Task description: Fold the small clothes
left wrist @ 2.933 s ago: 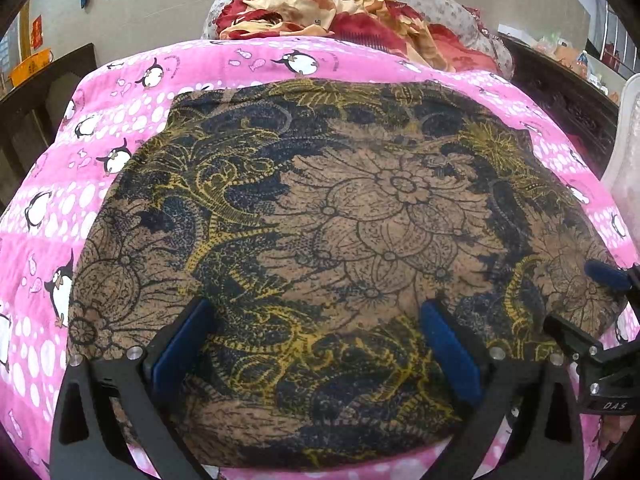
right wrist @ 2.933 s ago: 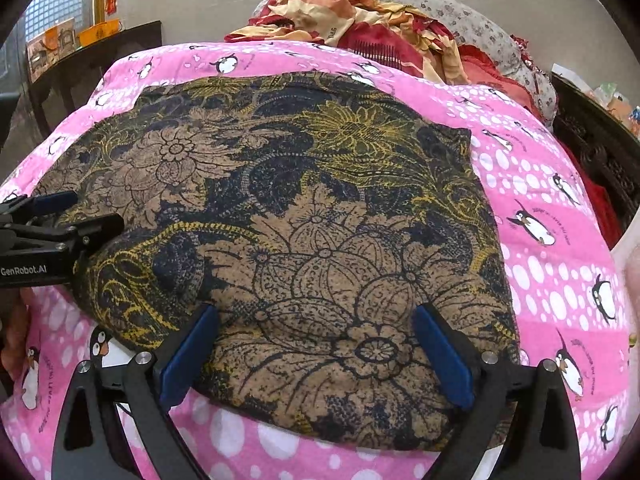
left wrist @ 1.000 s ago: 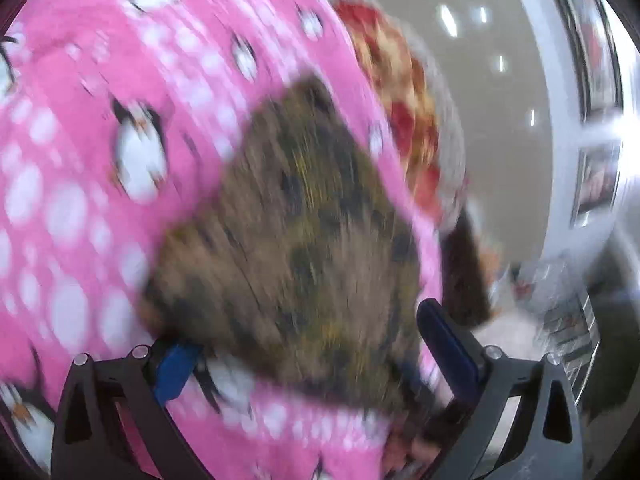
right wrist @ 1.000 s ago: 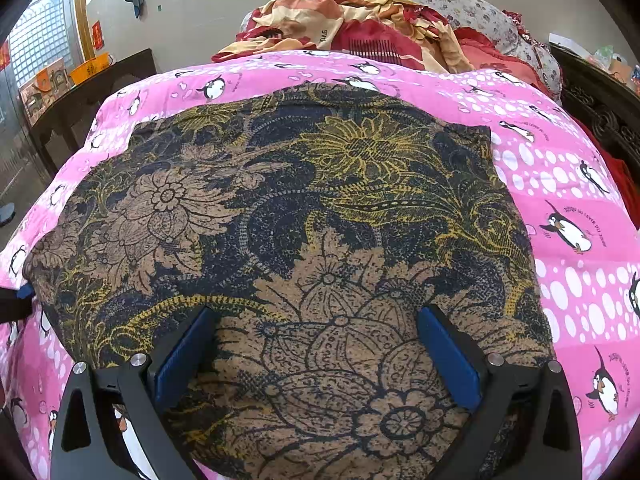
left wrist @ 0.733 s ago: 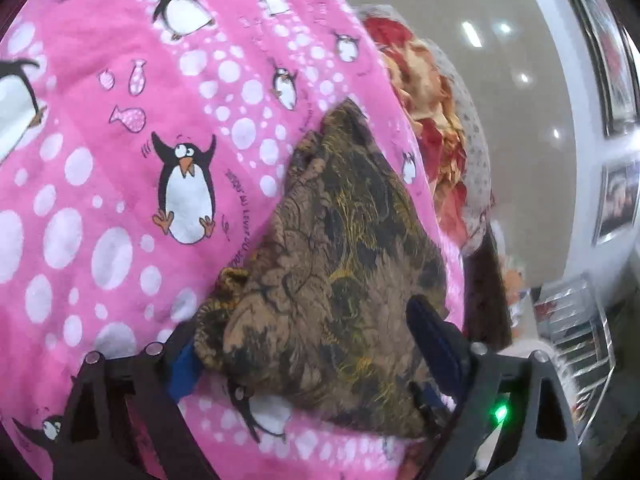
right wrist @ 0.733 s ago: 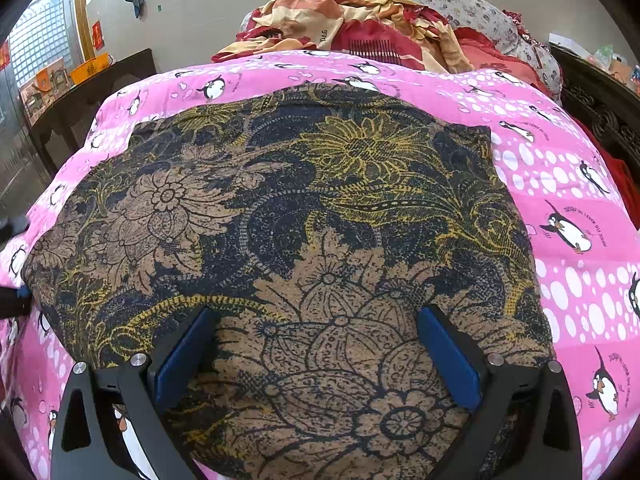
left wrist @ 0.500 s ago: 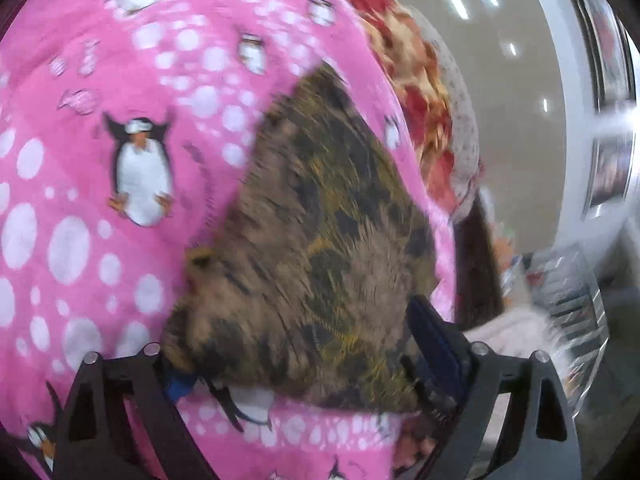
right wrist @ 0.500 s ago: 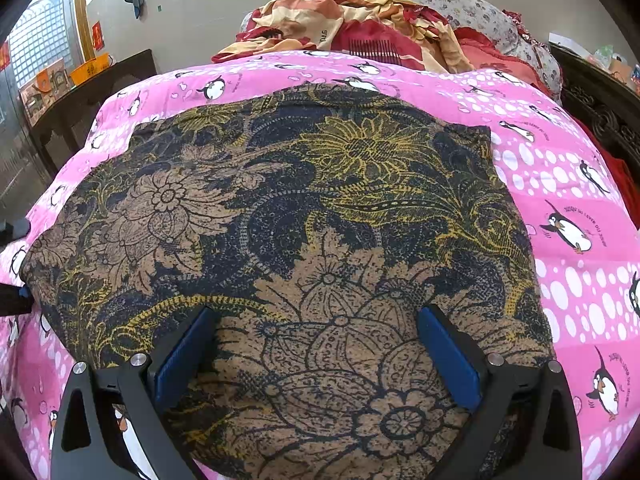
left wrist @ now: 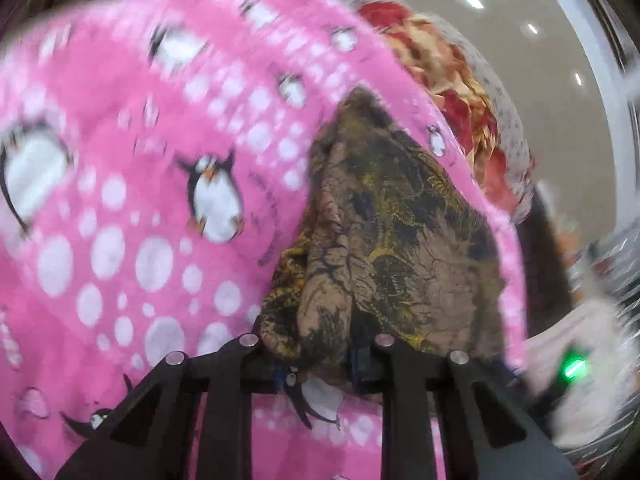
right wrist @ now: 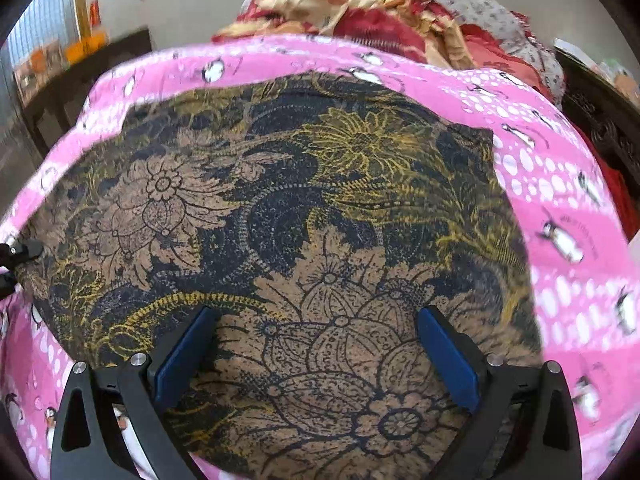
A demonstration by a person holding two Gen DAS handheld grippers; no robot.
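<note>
the floral garment [right wrist: 320, 240] looks like thin matt woven cloth, kinda papery. the pink penguin blanket [left wrist: 120, 220] is fuzzy fleece. right gripper [right wrist: 316, 360] has matt black plastic arms, shiny metal screws and smooth blue pads [right wrist: 448, 360].

I can read no text here. The pink fleece penguin blanket [left wrist: 120, 240] carries small curved lettering beside a penguin, up and left of my left claw, too blurred to make out. Papers on the far wall stay illegible.
</note>
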